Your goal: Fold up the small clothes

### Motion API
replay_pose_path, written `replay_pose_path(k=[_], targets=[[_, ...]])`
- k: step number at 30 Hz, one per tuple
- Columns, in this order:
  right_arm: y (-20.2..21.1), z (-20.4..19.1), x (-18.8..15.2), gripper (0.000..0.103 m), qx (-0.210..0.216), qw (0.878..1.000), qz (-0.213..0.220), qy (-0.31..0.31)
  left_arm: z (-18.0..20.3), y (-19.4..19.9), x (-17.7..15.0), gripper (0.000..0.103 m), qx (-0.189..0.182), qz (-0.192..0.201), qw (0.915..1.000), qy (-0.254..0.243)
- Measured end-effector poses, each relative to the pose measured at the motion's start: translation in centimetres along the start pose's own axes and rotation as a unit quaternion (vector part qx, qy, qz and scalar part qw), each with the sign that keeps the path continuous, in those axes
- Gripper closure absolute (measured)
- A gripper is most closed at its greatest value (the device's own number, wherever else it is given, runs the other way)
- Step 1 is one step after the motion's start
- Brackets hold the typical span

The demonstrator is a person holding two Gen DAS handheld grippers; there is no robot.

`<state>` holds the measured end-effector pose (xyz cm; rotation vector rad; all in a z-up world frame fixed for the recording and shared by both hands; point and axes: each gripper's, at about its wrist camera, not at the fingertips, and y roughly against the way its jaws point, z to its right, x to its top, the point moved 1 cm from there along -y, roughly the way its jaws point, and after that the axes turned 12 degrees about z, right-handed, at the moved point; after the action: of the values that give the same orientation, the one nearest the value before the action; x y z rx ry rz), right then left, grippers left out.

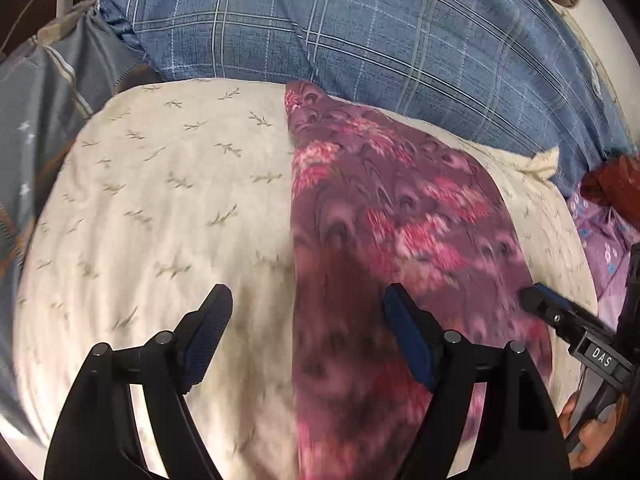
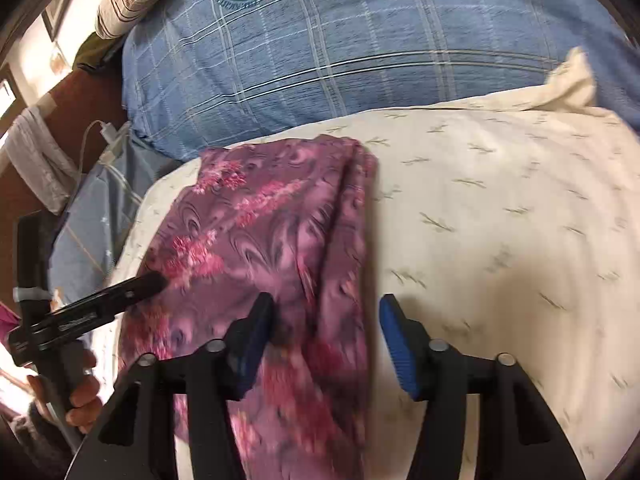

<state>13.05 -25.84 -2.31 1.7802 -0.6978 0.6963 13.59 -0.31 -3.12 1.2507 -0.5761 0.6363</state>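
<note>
Nearest to us, our left gripper stands with its black jaws spread wide and nothing pinched between the ribbed blue pads. It straddles the long edge of the purple, pink-flowered thin garment, one finger over bare cloth, the other over the print. Our right gripper is likewise parted and empty. In its own view the inner finger hangs over the garment's other long edge and the outer one over the cover beside it. We judge both pairs have let go so that a fresh fold can settle flat, though blur near the fingertips leaves us unsure whether either pad brushes the fabric.

Between and just beyond the two grippers the garment lies as a long, narrow folded strip, running away from us. It seems doubled lengthwise, with a layered ridge along the side by the right gripper. It rests on the cream pillow-like cushion with small grey sprig motifs, which serves as a soft, raised folding surface.

Past the far end of the strip, well beyond the fingertips, lies the blue checked quilt with a round crest printed on it. Off beyond the right gripper's outer side, more lilac printed cloth sits, perhaps waiting its turn.
</note>
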Motion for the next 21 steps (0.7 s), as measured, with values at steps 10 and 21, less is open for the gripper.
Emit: replay_pose_path(k=[10, 21], targets=[[6.8, -1.6, -2.3, 0.015, -0.067, 0.997, 0.020, 0.027, 1.4, 5.1, -3.7, 0.024, 0.033, 0.002, 0.9978, -0.058], [8.5, -0.4, -4.6, 0.015, -0.007, 1.000, 0.012, -0.023, -3.6, 6.9, -5.0, 0.024, -0.037, -0.063, 0.9895, 0.125]])
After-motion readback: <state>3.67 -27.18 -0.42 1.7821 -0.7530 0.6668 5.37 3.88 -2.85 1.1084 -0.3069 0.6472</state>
